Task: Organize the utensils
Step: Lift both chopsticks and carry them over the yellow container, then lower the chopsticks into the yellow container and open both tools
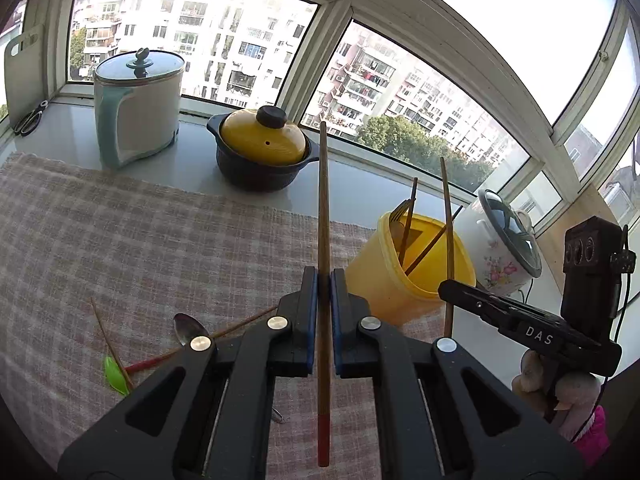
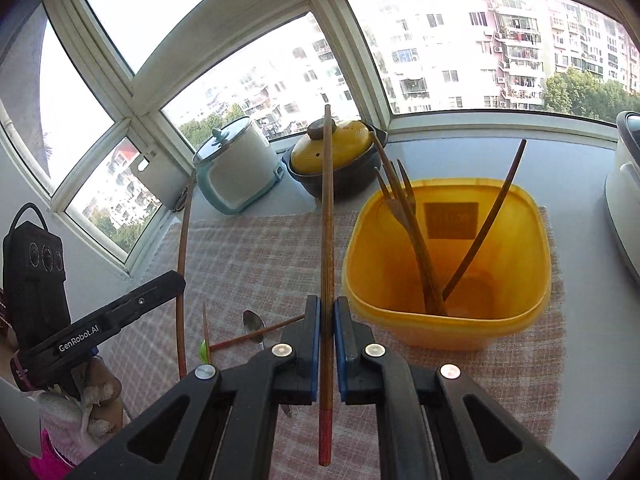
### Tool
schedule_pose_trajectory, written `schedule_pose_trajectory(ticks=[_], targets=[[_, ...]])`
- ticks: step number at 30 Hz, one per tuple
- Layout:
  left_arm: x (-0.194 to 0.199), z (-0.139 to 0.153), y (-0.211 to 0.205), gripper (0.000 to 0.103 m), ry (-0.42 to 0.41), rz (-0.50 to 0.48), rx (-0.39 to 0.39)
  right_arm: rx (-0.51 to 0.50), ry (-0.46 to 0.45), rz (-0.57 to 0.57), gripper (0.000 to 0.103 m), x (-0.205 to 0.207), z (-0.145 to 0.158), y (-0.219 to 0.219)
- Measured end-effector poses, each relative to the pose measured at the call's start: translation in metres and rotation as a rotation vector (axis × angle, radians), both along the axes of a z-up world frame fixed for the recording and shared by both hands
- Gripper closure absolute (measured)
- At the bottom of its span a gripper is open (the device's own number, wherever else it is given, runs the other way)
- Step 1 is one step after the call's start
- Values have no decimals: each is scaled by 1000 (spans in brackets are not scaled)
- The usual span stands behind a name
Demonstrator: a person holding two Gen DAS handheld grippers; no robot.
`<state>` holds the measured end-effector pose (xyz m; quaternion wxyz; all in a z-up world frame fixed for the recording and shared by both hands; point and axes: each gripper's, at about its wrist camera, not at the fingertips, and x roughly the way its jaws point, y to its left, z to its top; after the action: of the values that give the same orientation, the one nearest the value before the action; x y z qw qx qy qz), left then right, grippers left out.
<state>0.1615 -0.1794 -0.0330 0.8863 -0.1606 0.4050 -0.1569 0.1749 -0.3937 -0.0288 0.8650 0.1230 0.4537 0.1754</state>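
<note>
My left gripper (image 1: pixel 324 276) is shut on a wooden chopstick (image 1: pixel 323 200) with a red end, held upright above the checked cloth (image 1: pixel 160 240). My right gripper (image 2: pixel 327 304) is shut on a matching chopstick (image 2: pixel 328 200). Just right of it stands the yellow container (image 2: pixel 444 320), which holds a wooden fork (image 2: pixel 404 216) and a dark stick (image 2: pixel 492 220). The left wrist view shows the same container (image 1: pixel 412 264) beside the right gripper (image 1: pixel 446 288). On the cloth lie a metal spoon (image 1: pixel 188 328), a green spoon (image 1: pixel 114 372) and a red-ended chopstick (image 1: pixel 224 330).
Along the windowsill stand a white and teal electric pot (image 1: pixel 136 112), a dark clay pot with a yellow lid (image 1: pixel 262 148) and a floral cooker (image 1: pixel 500 252). A cutting board (image 1: pixel 22 76) and scissors (image 1: pixel 30 120) are at the far left. Gloved hands hold both grippers.
</note>
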Motion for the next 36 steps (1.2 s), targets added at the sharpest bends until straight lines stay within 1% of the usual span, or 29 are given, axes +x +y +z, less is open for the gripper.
schedule_pose_trajectory(ticks=[7, 17, 21, 27, 31, 36], targets=[[18, 13, -35, 99, -36, -26, -16, -1, -44, -44, 99, 6, 15, -28], [42, 29, -80, 99, -85, -54, -26, 7, -107, -97, 99, 22, 30, -53], [51, 32, -93, 99, -103, -52, -25, 6, -122, -117, 99, 30, 31, -61], [66, 36, -114, 99, -130, -61, -20, 1, -121, -145, 99, 44, 25, -71], [79, 34, -125, 99, -136, -67, -20, -10, -120, -153, 99, 51, 22, -75], [92, 31, -134, 99, -142, -69, -7, 2, -125, -170, 99, 59, 20, -82]])
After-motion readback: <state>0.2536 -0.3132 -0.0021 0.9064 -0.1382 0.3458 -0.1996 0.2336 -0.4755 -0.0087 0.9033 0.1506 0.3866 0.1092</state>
